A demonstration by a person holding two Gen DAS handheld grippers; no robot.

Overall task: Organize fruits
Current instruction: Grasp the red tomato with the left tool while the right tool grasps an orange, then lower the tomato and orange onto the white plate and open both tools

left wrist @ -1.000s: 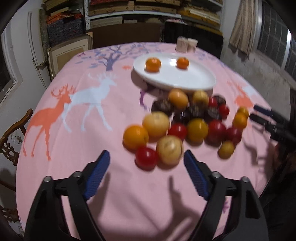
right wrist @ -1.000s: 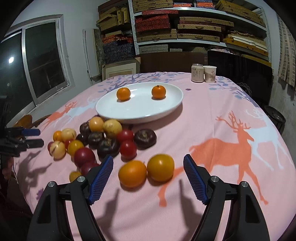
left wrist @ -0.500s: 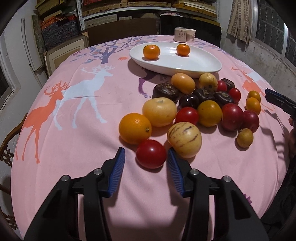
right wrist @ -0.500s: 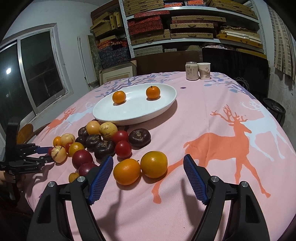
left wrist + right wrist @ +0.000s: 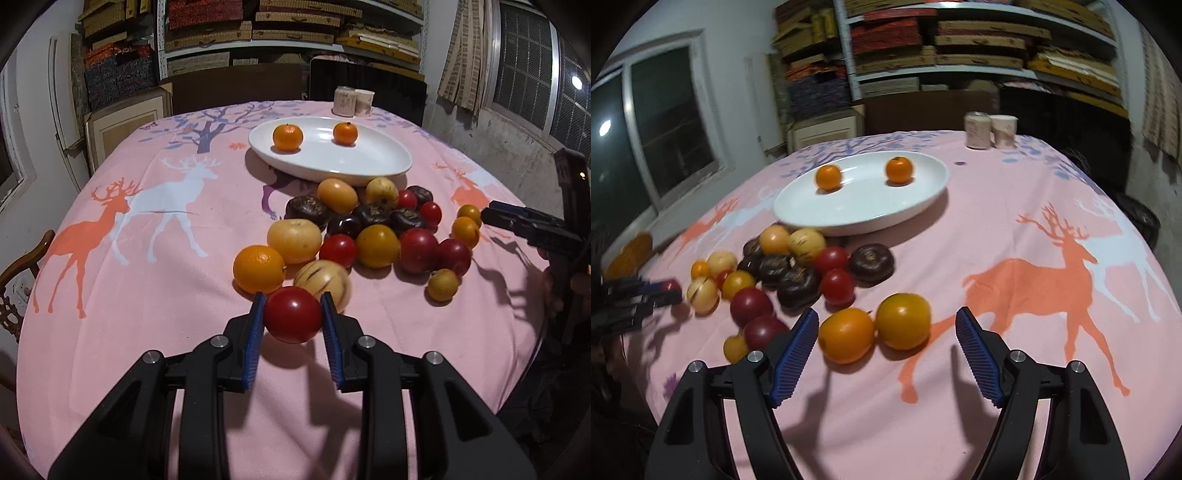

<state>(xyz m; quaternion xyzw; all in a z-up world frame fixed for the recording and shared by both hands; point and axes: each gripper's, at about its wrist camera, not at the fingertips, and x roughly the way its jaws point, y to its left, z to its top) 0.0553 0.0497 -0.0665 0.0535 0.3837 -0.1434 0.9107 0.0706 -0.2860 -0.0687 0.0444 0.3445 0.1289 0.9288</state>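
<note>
My left gripper (image 5: 292, 314) is shut on a red tomato (image 5: 293, 319), just in front of the striped yellow fruit (image 5: 324, 282) and an orange (image 5: 259, 268) on the pink deer cloth. A pile of red, yellow and dark fruits (image 5: 373, 225) lies behind. A white oval plate (image 5: 384, 162) at the back holds two tangerines (image 5: 287, 137). My right gripper (image 5: 886, 343) is open, with two orange fruits (image 5: 846, 340) between and just beyond its fingertips. The plate (image 5: 860, 206) and the left gripper with the tomato (image 5: 666, 286) also show in the right wrist view.
Two cups (image 5: 352, 100) stand at the table's far edge. Shelves of boxes line the back wall. A wooden chair (image 5: 22, 266) stands at the left of the table. The right gripper's tips (image 5: 517, 221) show at the right edge.
My left gripper moved forward and closed on the red tomato, which now sits between its pads. My right gripper stayed open and shifted slightly closer to the two orange fruits.
</note>
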